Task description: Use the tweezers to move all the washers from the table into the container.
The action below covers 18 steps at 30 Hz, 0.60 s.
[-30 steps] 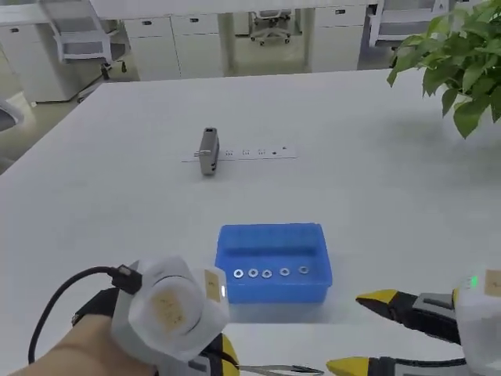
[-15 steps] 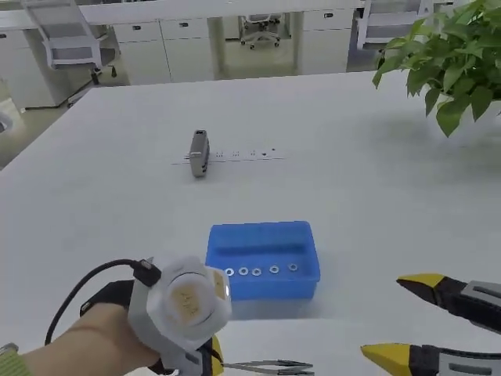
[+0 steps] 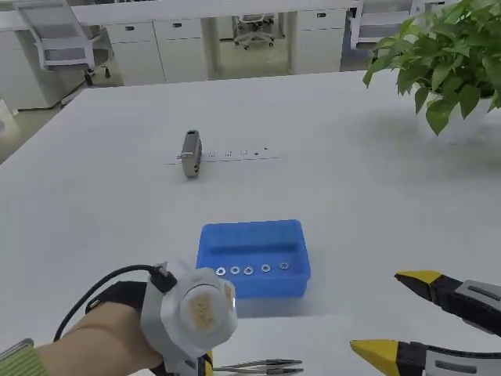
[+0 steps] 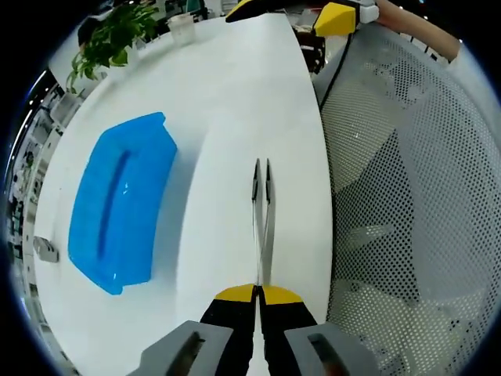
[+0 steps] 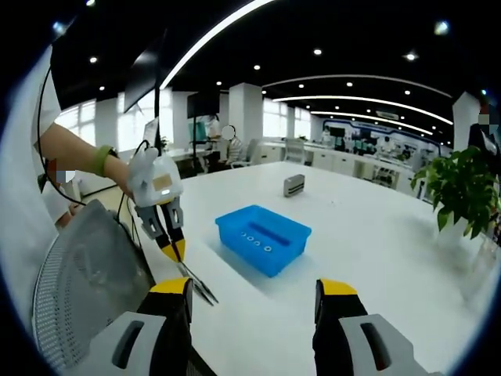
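A blue container (image 3: 252, 237) stands near the table's front edge with several washers (image 3: 250, 269) in a row inside; it appears too in the right gripper view (image 5: 263, 236) and the left gripper view (image 4: 117, 204). My left gripper (image 3: 207, 363) is in front of it at the left, shut on metal tweezers (image 3: 260, 366) that point right along the table edge. The tweezers (image 4: 262, 211) run straight out from the shut jaws (image 4: 257, 294), tips close together and holding nothing. My right gripper (image 3: 397, 317) hovers open at the front right, nothing between its yellow fingertips (image 5: 254, 294).
A small grey block (image 3: 191, 153) stands at mid-table beside a row of flush sockets (image 3: 235, 153). A potted plant (image 3: 438, 55) is at the back right. A mesh chair (image 4: 407, 204) lies just off the table's front edge. Cabinets and chairs stand beyond.
The camera has shifted, sliding the scene left. My right gripper has drawn a little to the right, away from the container, still open. The left gripper keeps hold of the tweezers.
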Motion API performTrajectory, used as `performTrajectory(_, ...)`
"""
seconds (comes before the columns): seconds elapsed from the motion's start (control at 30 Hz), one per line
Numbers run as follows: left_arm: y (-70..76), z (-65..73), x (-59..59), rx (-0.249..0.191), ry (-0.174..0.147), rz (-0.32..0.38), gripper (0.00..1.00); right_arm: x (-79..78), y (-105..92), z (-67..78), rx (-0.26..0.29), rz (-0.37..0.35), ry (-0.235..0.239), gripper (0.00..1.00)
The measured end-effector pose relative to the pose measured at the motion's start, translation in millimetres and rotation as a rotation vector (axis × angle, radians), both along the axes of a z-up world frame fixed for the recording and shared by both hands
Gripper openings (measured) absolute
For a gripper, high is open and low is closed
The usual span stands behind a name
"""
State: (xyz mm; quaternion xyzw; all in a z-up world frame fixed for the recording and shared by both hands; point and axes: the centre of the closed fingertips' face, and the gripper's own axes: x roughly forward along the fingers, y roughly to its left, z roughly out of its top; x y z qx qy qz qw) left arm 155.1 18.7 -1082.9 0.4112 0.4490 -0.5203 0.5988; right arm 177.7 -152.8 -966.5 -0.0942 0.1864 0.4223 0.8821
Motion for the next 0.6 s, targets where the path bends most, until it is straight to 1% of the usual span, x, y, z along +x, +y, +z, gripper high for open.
performTrajectory(0.2,0.6,-2.3,0.0,0.030,-0.006,-0.018,0.00,-0.3,0.1,-1.3,-0.003,0.004,0.000,0.61)
performTrajectory(0.27,0.9,-2.2,0.8,0.034,-0.007,-0.020,0.00,-0.6,0.3,-2.3,-0.007,0.008,0.000,0.61)
performTrajectory(0.43,1.4,-2.4,1.2,0.026,-0.003,-0.016,0.00,0.2,0.5,-5.1,-0.014,0.012,-0.005,0.62)
performTrajectory(0.6,1.9,-2.4,0.1,0.022,0.009,0.000,0.00,-1.6,0.5,-8.9,-0.022,0.023,0.009,0.62)
